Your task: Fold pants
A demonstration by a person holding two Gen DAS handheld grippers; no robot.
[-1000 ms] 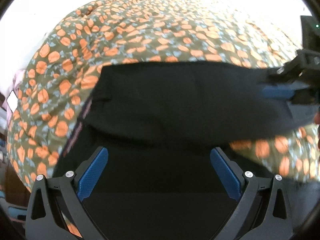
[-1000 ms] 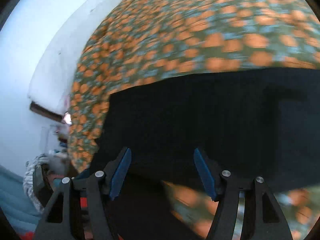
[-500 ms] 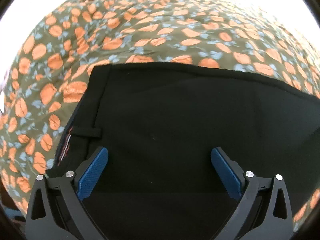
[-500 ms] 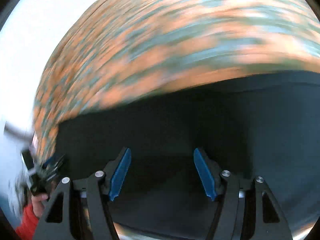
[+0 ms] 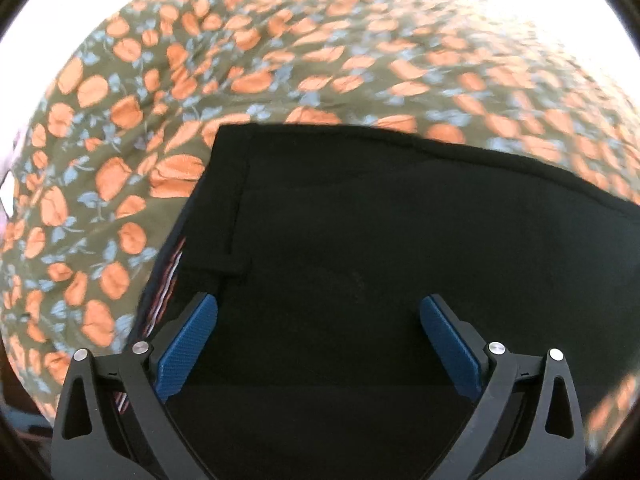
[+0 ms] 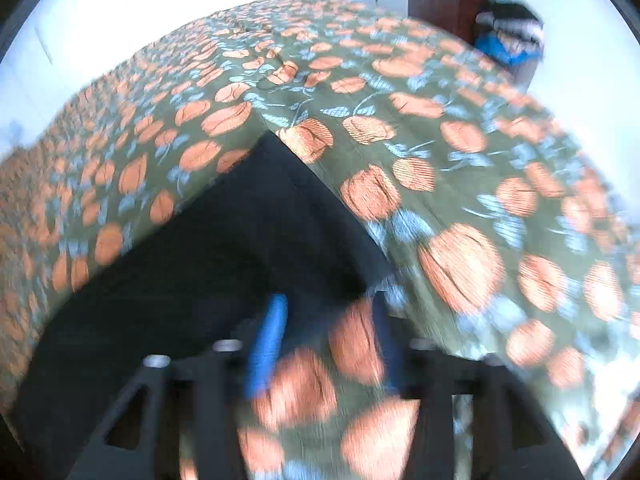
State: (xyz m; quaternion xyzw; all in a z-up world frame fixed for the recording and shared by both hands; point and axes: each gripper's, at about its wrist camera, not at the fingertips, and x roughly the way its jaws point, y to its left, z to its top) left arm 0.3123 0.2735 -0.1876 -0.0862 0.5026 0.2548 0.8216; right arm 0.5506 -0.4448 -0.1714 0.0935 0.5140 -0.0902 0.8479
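The flat black cloth pants (image 5: 400, 240) lie on the orange-flowered olive bedspread (image 5: 280, 60), their long axis running across, directly beneath the released left gripper (image 5: 318, 344). The right gripper (image 6: 326, 344)—jaws just narrowing, nothing between them—hangs off the pants' corner, so left is nearer.

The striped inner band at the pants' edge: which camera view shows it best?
The left wrist view. There the striped band shows sharply along the left edge of the black pants, beside the left gripper. The blurred right wrist view shows only a plain black corner, no stripes.
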